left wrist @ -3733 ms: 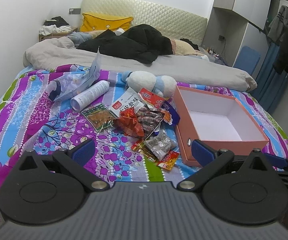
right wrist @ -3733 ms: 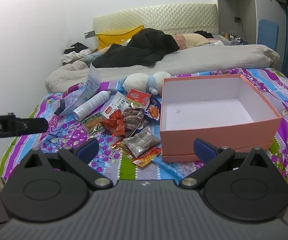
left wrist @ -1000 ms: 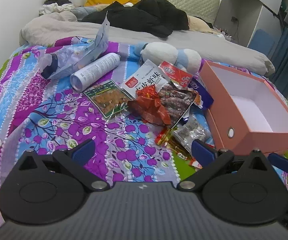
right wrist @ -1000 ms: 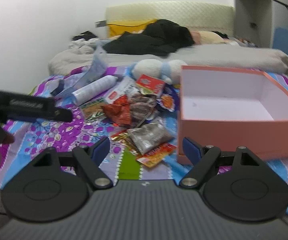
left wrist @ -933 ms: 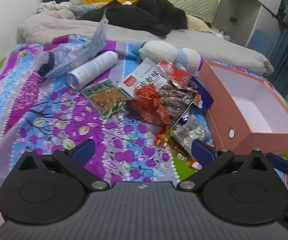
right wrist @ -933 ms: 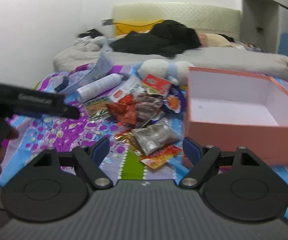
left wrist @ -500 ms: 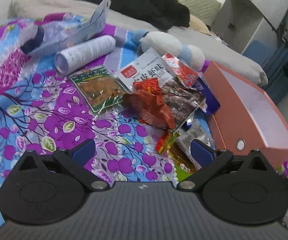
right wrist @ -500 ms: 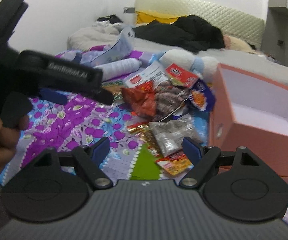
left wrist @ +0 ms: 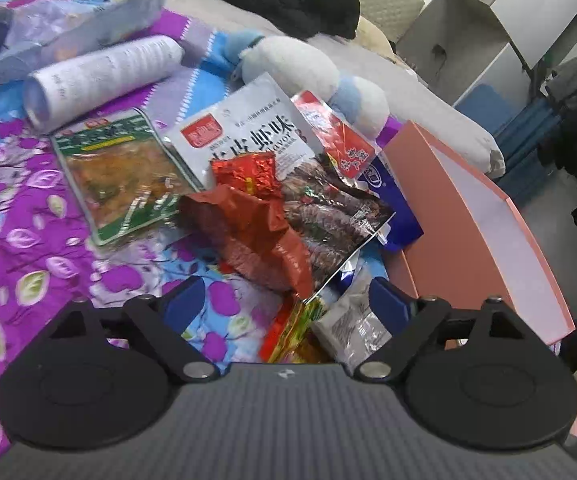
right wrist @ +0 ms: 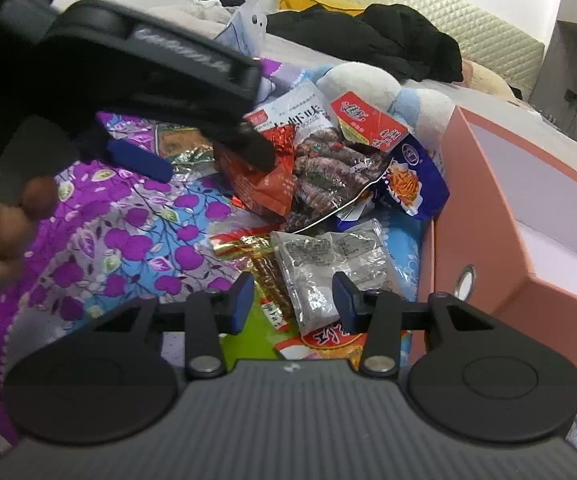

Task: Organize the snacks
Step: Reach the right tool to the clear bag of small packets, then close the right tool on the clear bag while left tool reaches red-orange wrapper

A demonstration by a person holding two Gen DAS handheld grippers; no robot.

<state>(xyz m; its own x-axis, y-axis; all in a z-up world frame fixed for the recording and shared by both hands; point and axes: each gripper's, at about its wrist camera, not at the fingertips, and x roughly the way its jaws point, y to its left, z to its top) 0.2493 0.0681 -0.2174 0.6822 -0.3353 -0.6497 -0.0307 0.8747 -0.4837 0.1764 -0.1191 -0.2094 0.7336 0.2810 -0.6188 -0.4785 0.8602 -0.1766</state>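
We hold a claw in each hand over a bed covered with a purple, blue and green flowered sheet point(left wrist: 28, 216), where the snacks lie in a heap. Our left claw point(left wrist: 286, 306) stands wide but is closing, with nothing pressed between its blue pads; just ahead of it lies a crumpled red foil packet point(left wrist: 256, 220), on top of a dark packet printed with shrimp point(left wrist: 328, 216). To their left a green packet of pickled vegetables point(left wrist: 116, 172) lies flat on the sheet, and behind them sits a white packet with a red label point(left wrist: 244, 136). A white cylinder point(left wrist: 104, 72) and a white-and-blue plush toy point(left wrist: 308, 68) lie farther back.

Our right claw point(right wrist: 293, 304) is half spread and closing, hanging above a clear grey packet point(right wrist: 324, 264) without pinching it, as far as we can tell. A red-and-gold packet point(right wrist: 248, 246) lies just to its left, and a blue packet point(right wrist: 412, 176) beyond. The open pink box point(right wrist: 500, 216), white inside, stands at the right, beside the heap.

In the right wrist view our left claw point(right wrist: 216, 152) reaches over the red foil packet point(right wrist: 264, 184).
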